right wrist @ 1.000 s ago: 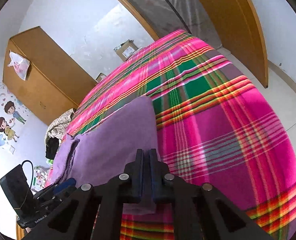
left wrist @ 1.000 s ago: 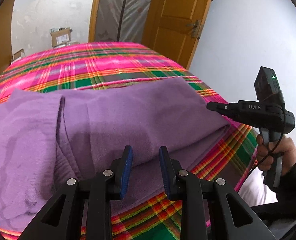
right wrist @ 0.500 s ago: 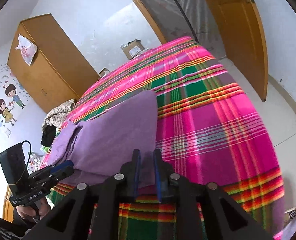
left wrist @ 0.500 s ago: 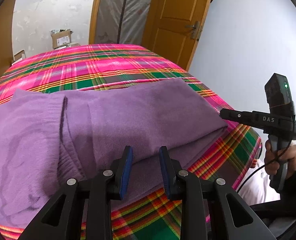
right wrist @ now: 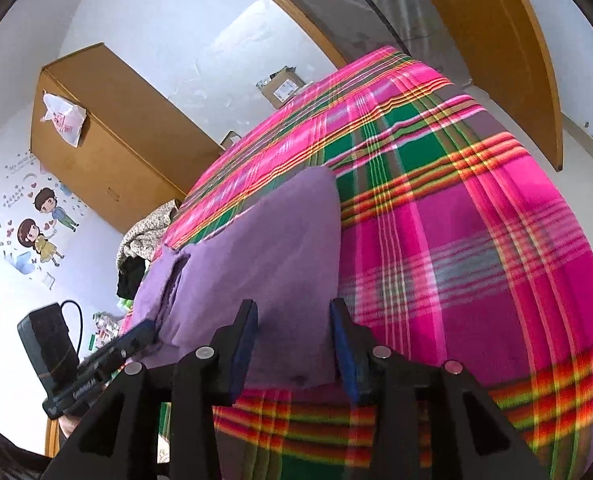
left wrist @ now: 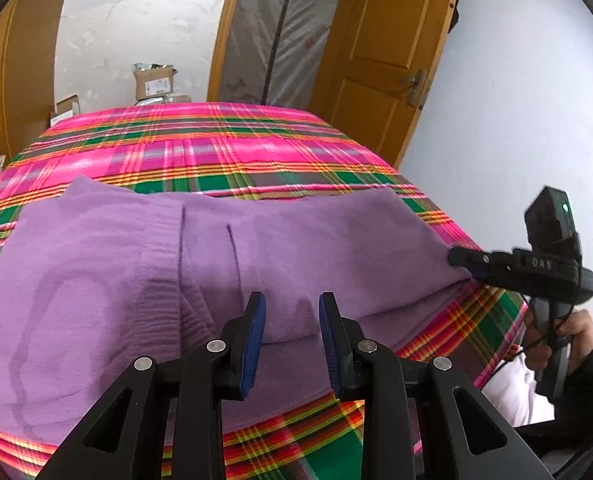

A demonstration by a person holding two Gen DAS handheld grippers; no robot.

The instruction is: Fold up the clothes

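Observation:
A purple sweater (left wrist: pixel 136 272) lies folded on the bed's pink and green plaid cover (left wrist: pixel 216 148), a ribbed band running down its middle. My left gripper (left wrist: pixel 292 320) stands open just above the sweater's near fold, nothing pinched between its blue pads. At the right, a hand holds my right gripper (left wrist: pixel 462 259) with its tip at the sweater's right edge. In the right wrist view the right gripper (right wrist: pixel 294 340) is wide open over the sweater's (right wrist: pixel 264 248) near corner, which lies flat on the plaid cover (right wrist: pixel 456 240). The left gripper (right wrist: pixel 136 336) shows at the lower left.
A wooden door (left wrist: pixel 380 60) and a plastic-covered doorway stand behind the bed. Cardboard boxes (left wrist: pixel 154 84) sit past its far end. A wooden wardrobe (right wrist: pixel 108 140) and a pile of clothes (right wrist: pixel 148 232) are on the far side. The bed's edge drops off near both grippers.
My right gripper was shut on the sweater's corner a second ago; it has opened wide and the corner now lies on the bed. The left gripper stayed open and barely moved.

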